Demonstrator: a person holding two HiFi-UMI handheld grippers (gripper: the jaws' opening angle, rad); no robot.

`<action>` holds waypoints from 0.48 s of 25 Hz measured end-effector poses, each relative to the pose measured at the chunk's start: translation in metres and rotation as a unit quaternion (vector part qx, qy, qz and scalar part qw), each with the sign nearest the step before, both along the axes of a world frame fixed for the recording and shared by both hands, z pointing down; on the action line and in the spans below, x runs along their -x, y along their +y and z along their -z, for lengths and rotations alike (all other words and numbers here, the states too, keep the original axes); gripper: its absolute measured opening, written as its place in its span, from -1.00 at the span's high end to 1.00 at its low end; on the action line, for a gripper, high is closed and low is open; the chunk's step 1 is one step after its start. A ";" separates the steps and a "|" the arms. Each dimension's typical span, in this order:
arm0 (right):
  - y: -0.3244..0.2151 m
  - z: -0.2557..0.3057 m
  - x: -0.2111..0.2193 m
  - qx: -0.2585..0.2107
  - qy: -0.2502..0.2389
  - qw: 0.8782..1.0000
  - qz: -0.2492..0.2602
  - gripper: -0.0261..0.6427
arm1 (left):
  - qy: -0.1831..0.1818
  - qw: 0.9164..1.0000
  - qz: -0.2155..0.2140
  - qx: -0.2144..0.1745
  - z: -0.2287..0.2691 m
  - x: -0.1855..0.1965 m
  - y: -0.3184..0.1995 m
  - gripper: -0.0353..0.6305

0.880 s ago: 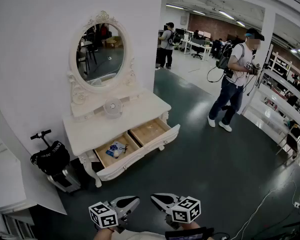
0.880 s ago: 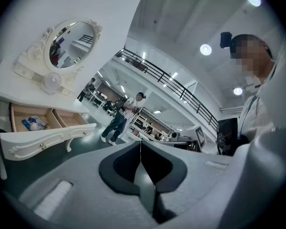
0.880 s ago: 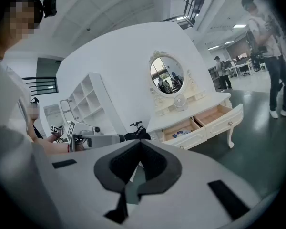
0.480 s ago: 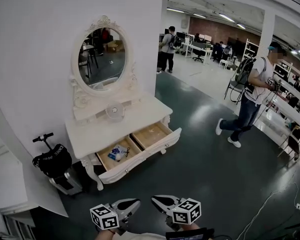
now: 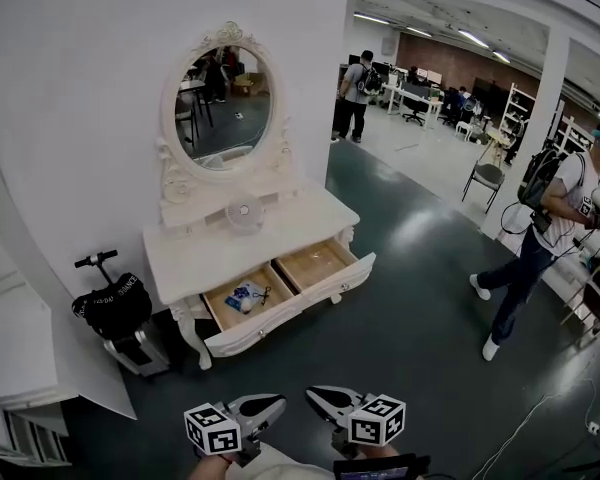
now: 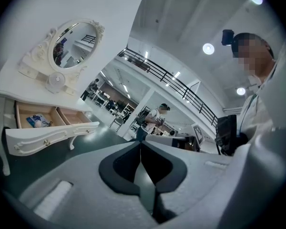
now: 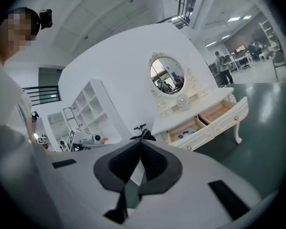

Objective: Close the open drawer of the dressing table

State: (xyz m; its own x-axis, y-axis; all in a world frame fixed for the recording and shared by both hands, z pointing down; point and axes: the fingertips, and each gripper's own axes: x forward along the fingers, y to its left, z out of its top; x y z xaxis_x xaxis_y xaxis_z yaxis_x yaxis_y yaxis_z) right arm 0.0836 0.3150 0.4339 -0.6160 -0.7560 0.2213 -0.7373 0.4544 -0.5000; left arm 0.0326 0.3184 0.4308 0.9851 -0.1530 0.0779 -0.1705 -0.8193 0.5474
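**Fig. Approach to the dressing table (image 5: 210,253), seen from the head and along both tongs.**

The left tongs (image 5: 270,404) and the right tongs (image 5: 318,398) are each clenched on nothing, tips met. They are held side by side, low and near the body. The drawer (image 5: 295,308) stands pulled out straight ahead of the tongs and well apart from them. The left tongs aim a little to its right, the right tongs a little to its left.

We judge the step in hand to be the walk-up; nothing has been touched. To do it well, we would first close the gap, then turn both tongs square to the drawer front. We would set the shut tips flat on it, one near each knob (image 7: 236,118), not on the carved edge. An even push from both sides should keep the wide drawer from skewing. We would check that the packet (image 5: 242,296) and the dark cord-like thing beside it lie below the rim. We would stop when the front meets the table.

Count:
- one table
- one oval mirror (image 5: 223,108)
- one fan-like disc (image 5: 245,212) on the shelf
- one open drawer, with two compartments and two knobs
- one packet
- one black bag (image 5: 115,306) ahead and left of the left tongs
- one walker (image 5: 540,238) ahead and right of the right tongs
- one standing person (image 5: 357,93) far ahead
- other people farther off, too small to count
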 end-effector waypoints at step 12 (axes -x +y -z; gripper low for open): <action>-0.072 -0.016 0.013 0.026 0.002 1.000 0.002 0.87 | 0.004 1.000 0.020 0.009 -0.013 0.021 -0.077 0.86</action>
